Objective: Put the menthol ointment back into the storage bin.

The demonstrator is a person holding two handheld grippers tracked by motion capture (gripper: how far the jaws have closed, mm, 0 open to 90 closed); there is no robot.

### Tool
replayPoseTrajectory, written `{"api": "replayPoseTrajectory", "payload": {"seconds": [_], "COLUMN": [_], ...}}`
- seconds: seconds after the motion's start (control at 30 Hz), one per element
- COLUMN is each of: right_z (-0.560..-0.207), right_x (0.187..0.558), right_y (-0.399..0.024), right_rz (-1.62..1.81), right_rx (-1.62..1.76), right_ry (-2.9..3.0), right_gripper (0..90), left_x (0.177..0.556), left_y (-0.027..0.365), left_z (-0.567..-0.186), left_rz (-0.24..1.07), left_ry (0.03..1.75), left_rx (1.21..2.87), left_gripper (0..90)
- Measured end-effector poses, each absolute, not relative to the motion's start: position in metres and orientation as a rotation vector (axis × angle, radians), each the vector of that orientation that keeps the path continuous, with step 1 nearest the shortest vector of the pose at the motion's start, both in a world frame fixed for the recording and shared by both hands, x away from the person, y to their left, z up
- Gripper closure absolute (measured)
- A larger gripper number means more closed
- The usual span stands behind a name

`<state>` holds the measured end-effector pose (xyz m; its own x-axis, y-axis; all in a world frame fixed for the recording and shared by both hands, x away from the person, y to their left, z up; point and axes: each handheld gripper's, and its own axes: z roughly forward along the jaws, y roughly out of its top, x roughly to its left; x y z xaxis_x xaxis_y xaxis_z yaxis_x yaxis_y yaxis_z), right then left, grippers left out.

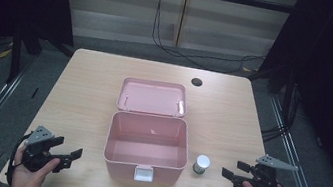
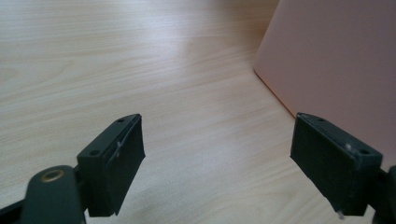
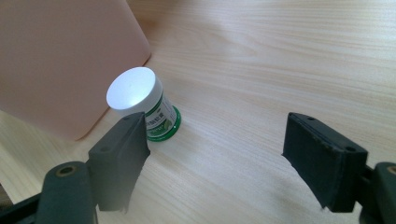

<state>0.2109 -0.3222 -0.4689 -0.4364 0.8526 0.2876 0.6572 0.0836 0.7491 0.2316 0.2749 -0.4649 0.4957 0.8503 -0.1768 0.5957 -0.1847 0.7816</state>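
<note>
While nobody's told me what the job is, my guess from the layout is that the little bottle [image 1: 202,164] goes into the pink box [image 1: 146,146]. Both claws sit at the near edge of the desk [image 1: 89,86], one either side of the box, and both are spread wide with nothing between the jaws. The left claw [image 1: 65,155] is just left of the box, the right claw [image 1: 233,169] off to the right, near the bottle but not touching it.

The bottle stands upright just beside the box's right wall, white cap on top, green band round the bottom. In the right claw's own view [image 3: 215,149] it sits off toward one jaw rather than between them. So if that's the step, I'd say shift over until the bottle is centred, come in low on the body below the cap, and squeeze gently. It's close enough to the box that a sloppy approach could knock it over or shove it against the wall.

The box itself is open, lid [image 1: 153,97] flopped back flat on the far side, white latch [image 1: 143,173] on the near side. Inside looks empty.
</note>
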Motion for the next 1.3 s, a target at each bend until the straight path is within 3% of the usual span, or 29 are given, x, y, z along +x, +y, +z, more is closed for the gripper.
{"api": "replayPoseTrajectory", "payload": {"seconds": [0.33, 0.43, 0.6, 0.7, 0.77, 1.07, 1.13, 1.3], "right_z": [-0.463, -0.462, -0.451, -0.439, -0.433, -0.411, -0.408, -0.401], "right_x": [0.209, 0.21, 0.211, 0.212, 0.214, 0.225, 0.23, 0.241], "right_y": [-0.318, -0.314, -0.308, -0.307, -0.306, -0.289, -0.285, -0.269], "right_rz": [1.232, 1.164, 1.192, 1.221, 1.211, 1.001, 1.025, 0.966], "right_rx": [1.524, 1.519, 1.458, 1.389, 1.377, 1.248, 1.227, 1.143], "right_ry": [2.171, 2.218, 2.274, 2.275, 2.275, 2.485, 2.565, 2.679], "right_gripper": [18.6, 31.1, 31.6, 35.3, 43.0, 41.3, 35.0, 29.4], "left_x": [0.224, 0.225, 0.224, 0.225, 0.225, 0.226, 0.226, 0.226], "left_y": [0.273, 0.27, 0.27, 0.27, 0.271, 0.271, 0.271, 0.27], "left_z": [-0.463, -0.463, -0.463, -0.463, -0.463, -0.463, -0.463, -0.464], "left_rz": [0.359, 0.356, 0.36, 0.354, 0.363, 0.35, 0.349, 0.344], "left_ry": [1.204, 1.19, 1.185, 1.189, 1.196, 1.191, 1.192, 1.188], "left_rx": [1.899, 1.917, 1.92, 1.922, 1.922, 1.932, 1.934, 1.94], "left_gripper": [17.0, 17.1, 17.9, 18.2, 18.5, 19.1, 19.1, 19.1]}}
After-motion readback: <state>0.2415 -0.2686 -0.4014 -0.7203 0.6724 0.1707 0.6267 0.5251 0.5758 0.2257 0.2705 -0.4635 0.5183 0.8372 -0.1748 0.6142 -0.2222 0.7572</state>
